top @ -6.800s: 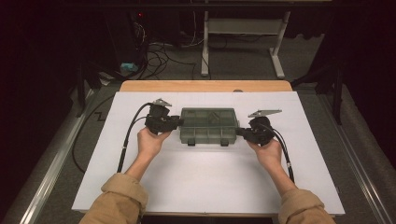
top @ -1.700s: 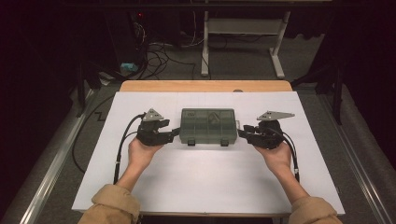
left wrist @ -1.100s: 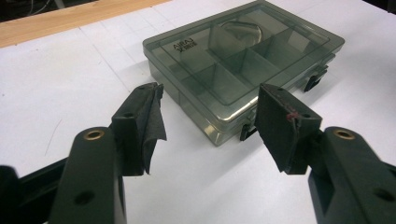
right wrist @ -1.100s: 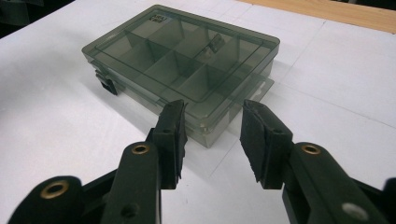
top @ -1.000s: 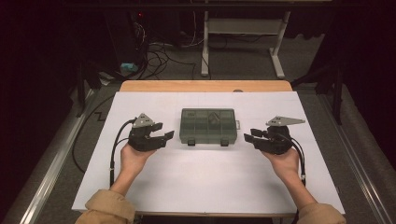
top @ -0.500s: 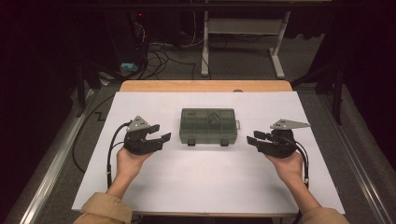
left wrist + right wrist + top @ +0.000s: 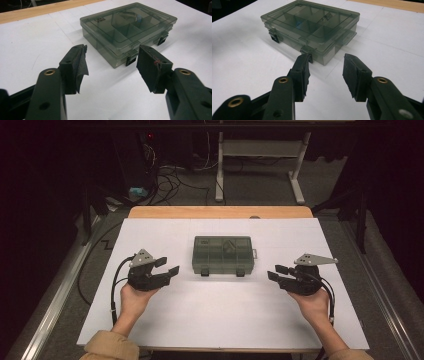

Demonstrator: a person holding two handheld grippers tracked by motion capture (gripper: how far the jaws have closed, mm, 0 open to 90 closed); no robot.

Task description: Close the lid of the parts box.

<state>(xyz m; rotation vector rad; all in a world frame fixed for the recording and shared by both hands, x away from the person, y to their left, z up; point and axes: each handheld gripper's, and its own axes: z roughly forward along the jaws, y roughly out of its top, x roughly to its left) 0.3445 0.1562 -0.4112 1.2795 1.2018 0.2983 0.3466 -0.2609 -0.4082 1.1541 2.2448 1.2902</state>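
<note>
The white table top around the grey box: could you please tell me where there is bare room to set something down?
Plenty. The white table top is bare in front of the box, between the left gripper and the right gripper, both open. The strips beside the box and behind it, up to the wooden edge, are bare too. It is tightest in the gaps between each gripper's jaws and the box.

The box (image 7: 127, 32) ahead of the jaws looked like smoky, see-through plastic, glossy on its lid, with opaque black plastic latches (image 7: 130, 60). Matt black plastic made up the left gripper (image 7: 112, 65) and the right gripper (image 7: 325, 75), with brass-coloured inserts. Their pads (image 7: 80, 65) looked rough and frayed. The sheet (image 7: 30, 60) beneath was matt white.
</note>
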